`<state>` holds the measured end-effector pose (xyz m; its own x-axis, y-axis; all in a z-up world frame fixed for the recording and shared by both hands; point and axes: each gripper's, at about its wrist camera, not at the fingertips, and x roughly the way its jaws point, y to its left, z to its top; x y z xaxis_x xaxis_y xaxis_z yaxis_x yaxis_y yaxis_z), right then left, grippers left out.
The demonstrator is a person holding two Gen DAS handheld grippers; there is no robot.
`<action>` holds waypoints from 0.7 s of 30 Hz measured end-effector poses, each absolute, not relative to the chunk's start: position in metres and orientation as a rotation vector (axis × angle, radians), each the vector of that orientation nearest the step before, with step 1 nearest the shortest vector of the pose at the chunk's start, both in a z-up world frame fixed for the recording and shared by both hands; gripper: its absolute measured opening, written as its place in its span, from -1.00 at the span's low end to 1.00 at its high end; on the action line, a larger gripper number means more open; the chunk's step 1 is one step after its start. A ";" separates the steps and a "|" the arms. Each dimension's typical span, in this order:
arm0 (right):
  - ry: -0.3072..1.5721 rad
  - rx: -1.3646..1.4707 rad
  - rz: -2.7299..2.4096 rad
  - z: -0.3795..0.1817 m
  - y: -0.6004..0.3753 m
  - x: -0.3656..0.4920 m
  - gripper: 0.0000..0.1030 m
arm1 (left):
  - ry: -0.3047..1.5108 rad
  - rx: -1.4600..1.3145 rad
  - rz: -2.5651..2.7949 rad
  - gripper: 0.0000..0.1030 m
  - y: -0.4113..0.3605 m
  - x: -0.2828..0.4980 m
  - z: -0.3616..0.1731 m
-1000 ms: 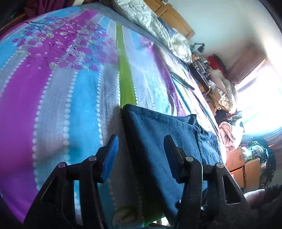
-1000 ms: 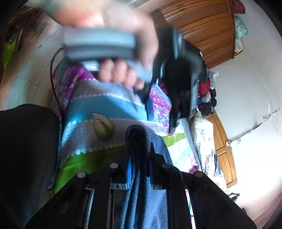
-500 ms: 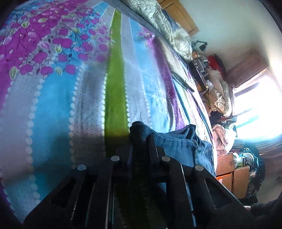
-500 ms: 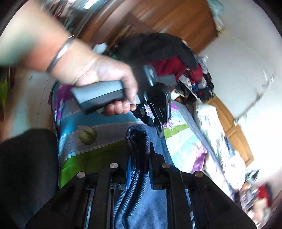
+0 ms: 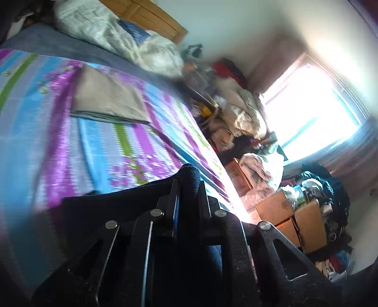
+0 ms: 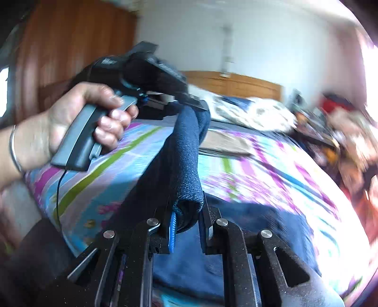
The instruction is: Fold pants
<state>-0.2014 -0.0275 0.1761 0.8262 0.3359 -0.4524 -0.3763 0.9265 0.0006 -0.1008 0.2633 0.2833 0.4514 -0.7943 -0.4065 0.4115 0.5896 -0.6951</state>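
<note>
Dark blue denim pants [image 6: 184, 165] stretch as a taut band between my two grippers above the striped bedspread [image 6: 259, 170]. My right gripper [image 6: 187, 212] is shut on one bunched end of the fold. The other end is clamped by my left gripper [image 6: 191, 106], held up by a person's hand [image 6: 89, 115]. In the left wrist view the left gripper [image 5: 189, 186] is shut on a dark roll of the pants [image 5: 189, 172], and more denim hangs below to the left. The rest of the pants [image 6: 248, 224] lies on the bed.
A folded beige cloth [image 5: 106, 99] lies on the bedspread [image 5: 70, 146] farther up. A white quilt [image 5: 122, 40] is heaped by the wooden headboard [image 5: 151, 19]. Piled clothes and cardboard boxes [image 5: 290, 215] crowd the floor by the bright window [image 5: 314, 118].
The left gripper, open a second ago, closed on the pants' edge. Both grippers have since lifted the denim off the bed and swung it up, so the views now face the headboard.
</note>
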 end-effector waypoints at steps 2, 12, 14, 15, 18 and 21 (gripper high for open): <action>0.504 0.022 0.272 0.163 -0.082 -0.199 -0.69 | 0.821 -0.503 -0.875 -0.75 0.185 -0.098 0.282; 0.802 0.943 0.184 0.016 -0.273 -0.172 -0.77 | 1.165 -0.293 -0.894 -0.61 -0.002 -0.093 0.138; 0.798 0.887 0.187 0.023 -0.266 -0.172 -0.70 | 1.089 -0.304 -0.914 -0.55 0.016 -0.102 0.152; 0.800 0.903 0.192 0.025 -0.267 -0.173 -0.69 | 1.046 -0.285 -0.920 -0.55 0.026 -0.106 0.162; 0.756 0.923 0.231 0.041 -0.271 -0.170 -0.69 | 0.957 -0.229 -0.893 -0.34 0.064 -0.115 0.183; 0.794 0.837 0.213 0.036 -0.282 -0.168 -0.69 | 0.923 -0.206 -0.838 -0.15 0.102 -0.120 0.176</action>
